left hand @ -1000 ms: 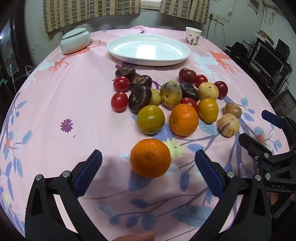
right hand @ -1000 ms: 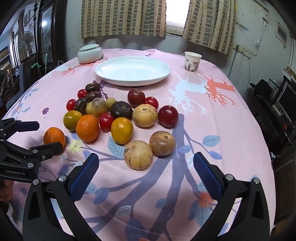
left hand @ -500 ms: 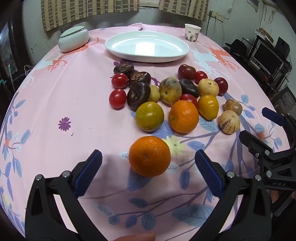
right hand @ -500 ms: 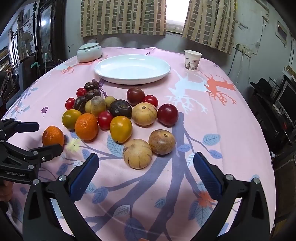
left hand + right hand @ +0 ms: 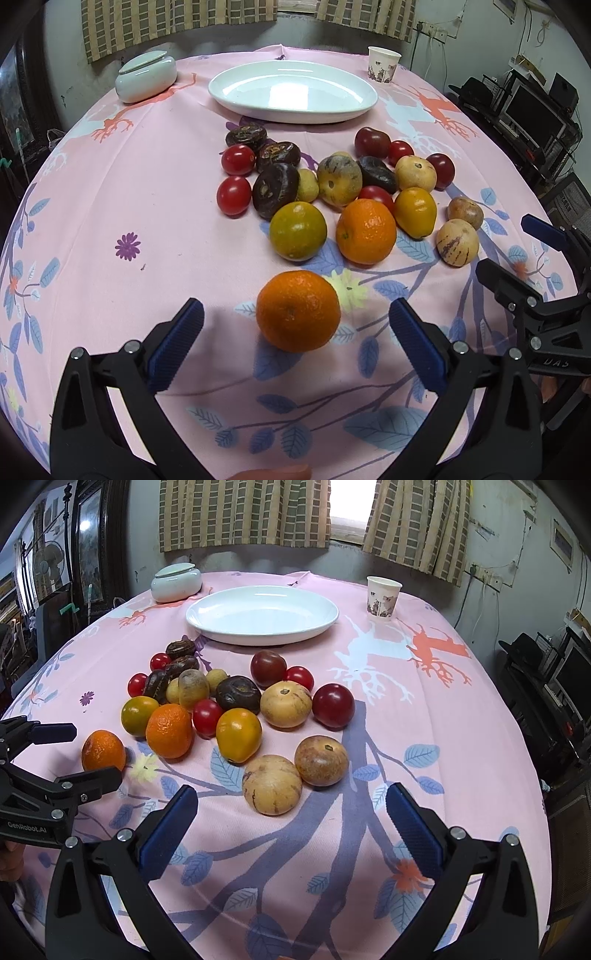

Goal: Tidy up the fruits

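A loose orange (image 5: 298,310) lies on the pink cloth, apart from the fruit pile (image 5: 332,192). My left gripper (image 5: 295,345) is open, its blue pads on either side of that orange without touching it. In the right wrist view the same orange (image 5: 102,750) sits at the left between the left gripper's fingers (image 5: 88,777). My right gripper (image 5: 288,825) is open and holds nothing, just short of two tan round fruits (image 5: 272,783). A white oval plate (image 5: 291,90) lies bare behind the pile.
A pale lidded jar (image 5: 146,75) stands at the back left and a paper cup (image 5: 383,68) at the back right. The round table's cloth (image 5: 129,206) falls away at the edges. Shelves with screens (image 5: 532,110) stand to the right.
Both grippers have pulled back slightly and tilted, so the fruits sit a little lower and closer in each view. The orange stays between the left pads. No fruit has moved.
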{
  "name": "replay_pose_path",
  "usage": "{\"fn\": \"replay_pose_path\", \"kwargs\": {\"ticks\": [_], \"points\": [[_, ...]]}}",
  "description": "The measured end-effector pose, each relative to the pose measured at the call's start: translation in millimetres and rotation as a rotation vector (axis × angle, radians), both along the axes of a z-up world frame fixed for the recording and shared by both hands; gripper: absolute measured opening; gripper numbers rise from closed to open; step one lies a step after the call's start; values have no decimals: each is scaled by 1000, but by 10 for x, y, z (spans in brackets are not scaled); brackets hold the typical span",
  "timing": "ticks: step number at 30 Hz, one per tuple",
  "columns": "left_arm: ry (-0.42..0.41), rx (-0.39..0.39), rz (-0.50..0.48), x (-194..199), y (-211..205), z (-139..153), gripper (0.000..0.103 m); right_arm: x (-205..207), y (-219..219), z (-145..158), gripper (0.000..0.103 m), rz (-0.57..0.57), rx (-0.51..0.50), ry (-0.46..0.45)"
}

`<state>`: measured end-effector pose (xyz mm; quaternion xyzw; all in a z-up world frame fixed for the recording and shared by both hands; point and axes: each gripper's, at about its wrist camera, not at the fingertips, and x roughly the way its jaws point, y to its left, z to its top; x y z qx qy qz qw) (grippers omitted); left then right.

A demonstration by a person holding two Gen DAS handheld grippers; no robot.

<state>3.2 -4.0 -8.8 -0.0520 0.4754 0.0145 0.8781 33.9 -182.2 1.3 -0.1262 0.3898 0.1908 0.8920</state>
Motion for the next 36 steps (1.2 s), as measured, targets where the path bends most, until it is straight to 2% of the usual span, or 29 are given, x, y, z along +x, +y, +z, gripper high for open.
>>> {"fn": "replay_pose_path", "kwargs": {"ticks": [36], "points": [[14, -1, -4, 30, 13, -40, 101, -9, 8, -1, 102, 9, 1, -4]]}}
